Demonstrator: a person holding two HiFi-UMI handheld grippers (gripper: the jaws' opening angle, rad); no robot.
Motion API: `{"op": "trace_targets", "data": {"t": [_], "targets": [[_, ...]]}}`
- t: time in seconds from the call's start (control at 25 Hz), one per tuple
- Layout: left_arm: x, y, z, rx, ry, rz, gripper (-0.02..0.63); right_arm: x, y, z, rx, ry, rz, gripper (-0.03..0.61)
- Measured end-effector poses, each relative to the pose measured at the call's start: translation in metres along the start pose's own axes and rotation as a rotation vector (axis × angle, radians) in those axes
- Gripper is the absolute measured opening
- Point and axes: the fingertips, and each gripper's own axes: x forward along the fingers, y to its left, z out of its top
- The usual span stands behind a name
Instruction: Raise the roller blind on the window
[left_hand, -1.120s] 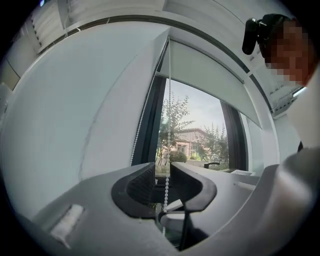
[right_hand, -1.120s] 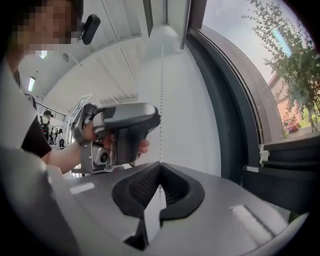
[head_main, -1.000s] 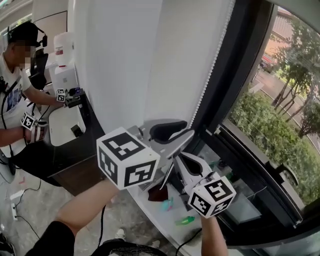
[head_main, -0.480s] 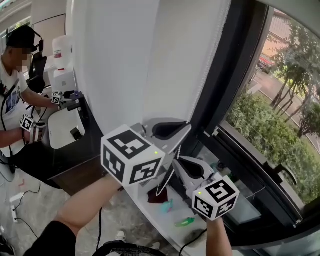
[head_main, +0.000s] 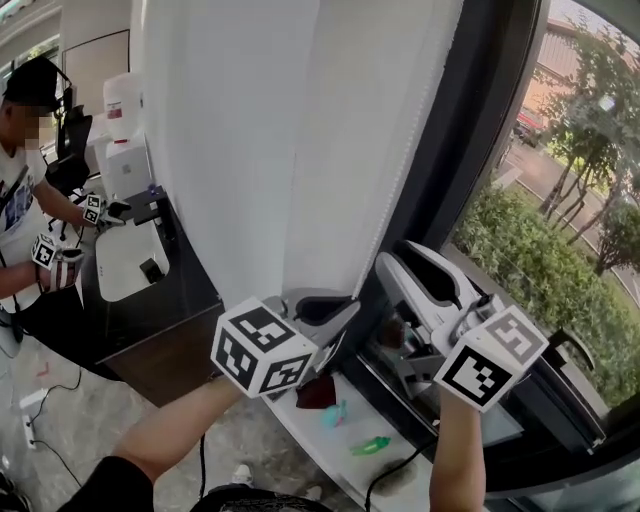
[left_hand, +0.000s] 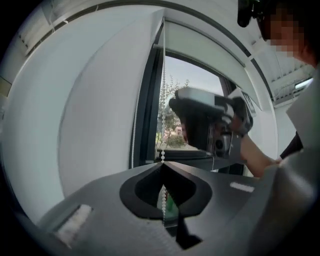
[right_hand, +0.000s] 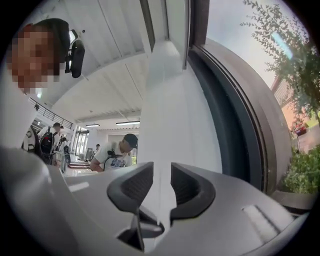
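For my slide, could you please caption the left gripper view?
Left tongs, just closed on the bead chain, window behind.

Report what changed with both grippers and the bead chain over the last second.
The left gripper, open a second ago, closed its jaws on the bead chain and came down with it. The right gripper, shut before, has just been opening its jaws, with nothing gripped between them, and it rose beside the window. The roller blind hangs as before.
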Motion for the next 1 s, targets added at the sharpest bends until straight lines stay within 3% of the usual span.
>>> {"op": "trace_targets", "data": {"t": [0.24, 0.44, 0.52, 0.6, 0.8, 0.88, 1.0], "targets": [[0.004, 0.011, -0.072, -0.077, 0.145, 0.005, 0.012, 0.021, 0.005, 0.004, -0.028, 0.02, 0.027, 0.1], [0.005, 0.002, -0.076, -0.071, 0.149, -0.013, 0.012, 0.031, 0.003, -0.001, -0.036, 0.041, 0.023, 0.098], [0.006, 0.001, -0.077, -0.067, 0.145, -0.013, 0.012, 0.032, 0.001, -0.003, -0.051, 0.041, 0.006, 0.03], [0.005, 0.001, -0.078, -0.07, 0.145, -0.01, 0.012, 0.032, 0.002, -0.003, -0.053, 0.033, 0.014, 0.023], [-0.01, -0.001, -0.076, -0.022, 0.227, -0.01, 0.014, 0.029, -0.001, -0.003, -0.027, -0.003, 0.037, 0.02], [-0.015, -0.006, -0.065, 0.012, 0.209, -0.013, 0.015, 0.026, -0.003, -0.007, -0.04, 0.0, 0.025, 0.02], [-0.025, -0.01, -0.024, 0.004, 0.078, -0.017, 0.046, 0.026, -0.005, -0.039, -0.035, 0.064, 0.017, 0.02]]}}
